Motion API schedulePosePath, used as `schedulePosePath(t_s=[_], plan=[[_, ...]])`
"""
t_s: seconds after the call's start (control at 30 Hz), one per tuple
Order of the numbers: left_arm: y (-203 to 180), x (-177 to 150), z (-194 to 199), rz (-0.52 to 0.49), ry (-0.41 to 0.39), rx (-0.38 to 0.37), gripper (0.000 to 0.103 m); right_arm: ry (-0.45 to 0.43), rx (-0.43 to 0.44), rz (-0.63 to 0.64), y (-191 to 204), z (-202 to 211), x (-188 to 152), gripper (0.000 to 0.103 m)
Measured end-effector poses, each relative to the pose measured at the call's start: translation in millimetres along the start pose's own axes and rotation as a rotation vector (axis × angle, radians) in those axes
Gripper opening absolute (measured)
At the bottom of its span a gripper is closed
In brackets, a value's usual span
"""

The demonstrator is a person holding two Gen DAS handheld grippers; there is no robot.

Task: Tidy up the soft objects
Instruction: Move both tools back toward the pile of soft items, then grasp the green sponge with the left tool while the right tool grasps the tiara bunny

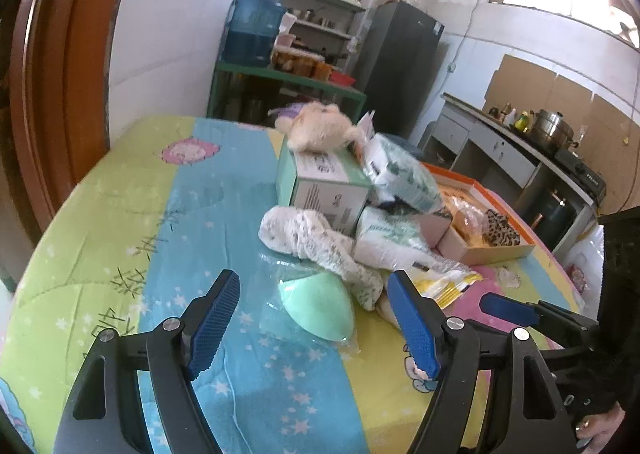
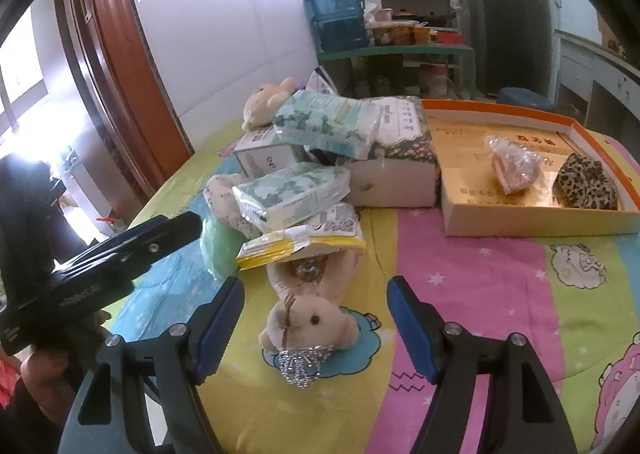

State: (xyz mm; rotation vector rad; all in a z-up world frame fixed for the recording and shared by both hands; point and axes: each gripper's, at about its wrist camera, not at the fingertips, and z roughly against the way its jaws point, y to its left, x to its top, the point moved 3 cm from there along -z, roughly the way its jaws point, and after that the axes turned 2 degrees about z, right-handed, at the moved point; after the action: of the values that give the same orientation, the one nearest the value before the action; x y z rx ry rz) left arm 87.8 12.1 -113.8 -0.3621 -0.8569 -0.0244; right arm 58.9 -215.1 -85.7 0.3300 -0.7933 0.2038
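A mint-green soft pad in clear wrap point(image 1: 318, 306) lies on the bedsheet-covered table between the blue pads of my left gripper point(image 1: 316, 320), which is open and untouching. Behind it lie a speckled white soft toy point(image 1: 316, 242) and tissue packs point(image 1: 390, 238). In the right wrist view a cream plush bear point(image 2: 308, 318) with a silver crown lies face up between the wide-apart fingers of my right gripper point(image 2: 316, 328), open and apart from it. A yellow packet point(image 2: 296, 246) covers the bear's body. My left gripper's finger point(image 2: 160, 238) shows at the left there.
An orange-rimmed cardboard tray point(image 2: 452, 221) at the right holds a wrapped bun point(image 2: 514, 169) and a leopard-print pouch point(image 2: 586, 183). Boxes point(image 1: 328, 185) with a second plush bear point(image 1: 320, 127) on top stand behind the pile. Shelves, a water jug and a fridge stand beyond the table.
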Motion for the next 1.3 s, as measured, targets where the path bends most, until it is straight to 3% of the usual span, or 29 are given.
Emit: schedulePosePath(t_s=[0.5,0.77,0.87,1.1,1.13,1.2,1.3], plan=[[8.1,-11.5,-44.7,0.024,0.124,0.034,0.078,0.05,0.03,-0.009,-0.9,-17.7,-10.0,0.073],[3.5,-10.1,-51.4,-0.002,0.147,0.056,0.078,0.089,0.023,-0.023,-2.9,-27.8,-13.6,0.073],[5.2,-10.1,-50.2,0.004,0.141,0.044,0.061,0.102,0.003,-0.009,0.7,-31.5,-15.8,0.073],[9.5,-12.5,-46.4,0.032,0.124,-0.007,0.053,0.136,-0.098,0.088,18.6,-40.4,-18.7,0.073],[11.1,-13.2,-46.4,0.036,0.122,-0.012,0.053,0.129,-0.109,0.099,20.1,-39.9,-20.8,0.073],[12.6,-13.8,-45.1,0.046,0.117,-0.023,0.051,0.105,-0.131,0.101,20.3,-37.3,-23.9,0.058],[13.9,-15.5,-43.7,0.047,0.111,-0.028,0.05,0.103,-0.106,0.121,26.1,-35.6,-26.4,0.049]])
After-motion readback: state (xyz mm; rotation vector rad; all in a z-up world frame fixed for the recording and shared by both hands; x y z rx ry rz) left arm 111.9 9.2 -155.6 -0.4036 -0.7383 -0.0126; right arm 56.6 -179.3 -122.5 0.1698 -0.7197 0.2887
